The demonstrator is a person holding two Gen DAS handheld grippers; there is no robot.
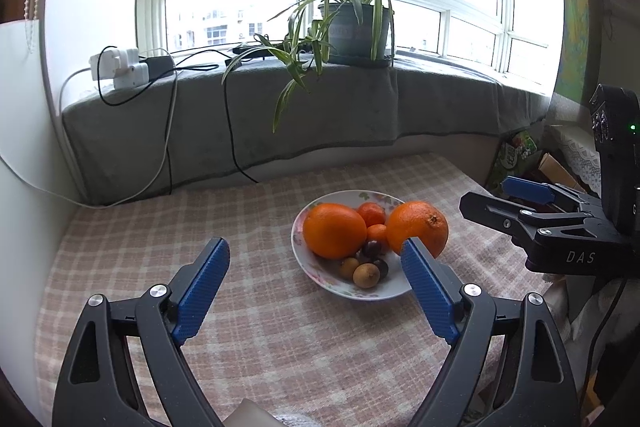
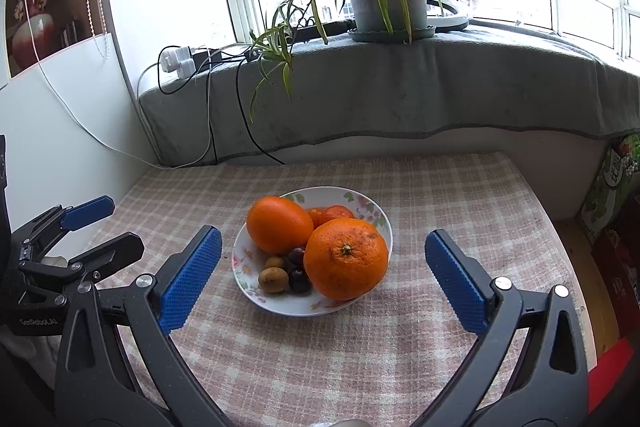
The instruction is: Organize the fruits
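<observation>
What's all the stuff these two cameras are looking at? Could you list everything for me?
large oranges: two, orange, in the bowl, one at its near right rim
small tangerines: two, orange, behind and between the large ones
small round fruits: two brownish, at the front of the bowl
dark fruits: about two, dark purple, beside the brownish ones
bowl: one, white with flowers, mid-table
tablecloth: one, pink and beige check, covering the table
potted plant: one, grey pot, green striped leaves, on the windowsill
chargers and cables: white plugs, black and white leads, left sill
left gripper: black, blue pads, open, empty
right gripper: same, open, empty
</observation>
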